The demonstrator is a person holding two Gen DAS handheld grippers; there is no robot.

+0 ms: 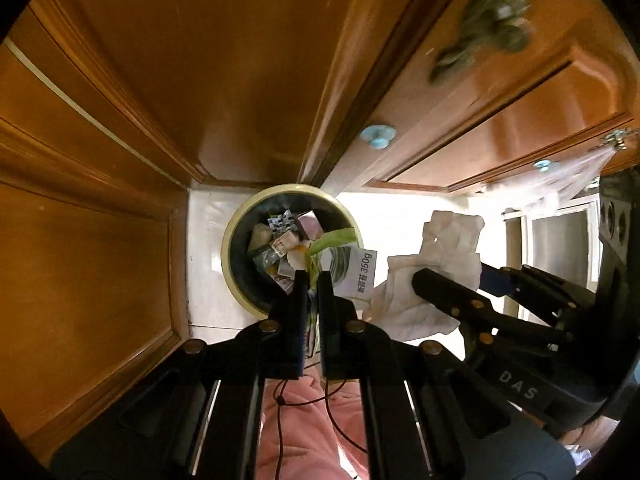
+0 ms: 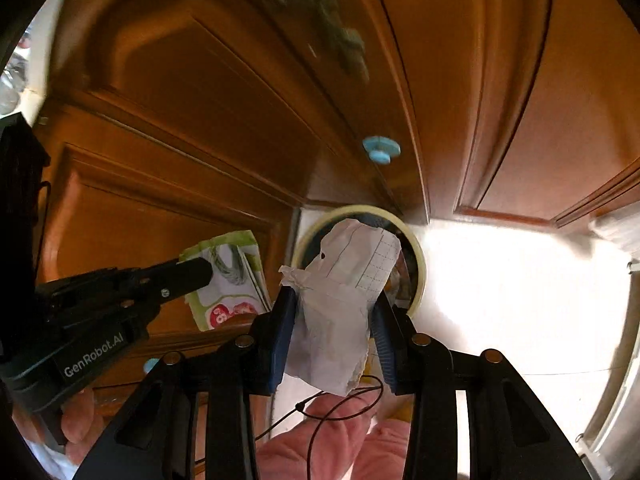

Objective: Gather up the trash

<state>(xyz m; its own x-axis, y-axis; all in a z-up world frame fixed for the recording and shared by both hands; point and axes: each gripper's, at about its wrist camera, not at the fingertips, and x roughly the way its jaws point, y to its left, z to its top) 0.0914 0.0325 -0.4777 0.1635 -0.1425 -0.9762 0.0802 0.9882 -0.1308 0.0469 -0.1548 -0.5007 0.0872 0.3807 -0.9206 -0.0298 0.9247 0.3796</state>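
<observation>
A round cream-rimmed trash bin [image 1: 236, 280] stands on the pale floor in the corner of wooden cabinets, part filled with wrappers and scraps. My left gripper [image 1: 314, 280] is shut on a flat green-and-white food packet [image 1: 356, 272], held over the bin's near rim. To its right hangs crumpled white paper [image 1: 432, 276] in my right gripper [image 1: 448, 280]. In the right wrist view my right gripper [image 2: 334, 300] is shut on that crumpled white paper [image 2: 340, 300], which covers much of the bin [image 2: 418, 264]. The packet [image 2: 228, 280] and my left gripper [image 2: 200, 270] show at the left.
Brown wooden cabinet doors [image 1: 200, 80] with pale blue knobs [image 1: 378, 136] close in behind and beside the bin. Bright pale floor [image 2: 520, 300] spreads to the right. A pink-clad leg [image 1: 304, 432] and a thin dark cord [image 2: 340, 404] lie below the grippers. A hand [image 2: 76, 420] holds the left gripper.
</observation>
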